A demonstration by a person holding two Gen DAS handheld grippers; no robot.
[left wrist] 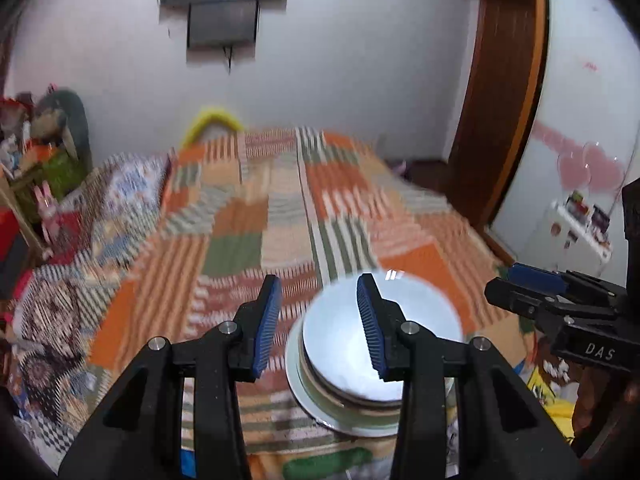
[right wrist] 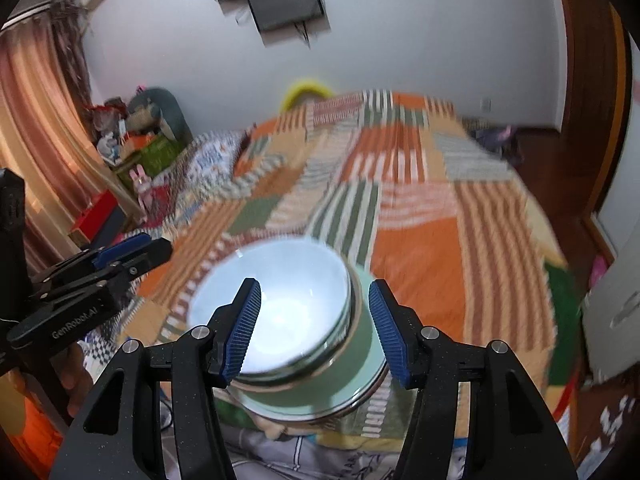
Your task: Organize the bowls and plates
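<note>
Bowl (right wrist: 276, 312) below parted fingers (right wrist: 244, 328)

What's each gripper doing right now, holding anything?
Left gripper: open, holding nothing.
Right gripper: open, holding nothing, above the stacked bowls.

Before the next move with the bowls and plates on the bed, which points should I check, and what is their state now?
1. Left gripper empty, jaws apart: ok.
2. Right gripper empty, jaws apart: ok.
3. White bowl nested on the stack: ok.
4. Green plate under the bowls, flat on the patchwork bedspread: ok.
5. Stack far from the bed's near edge: not ok.
6. Number of bowls in the stack: cannot tell.
</note>
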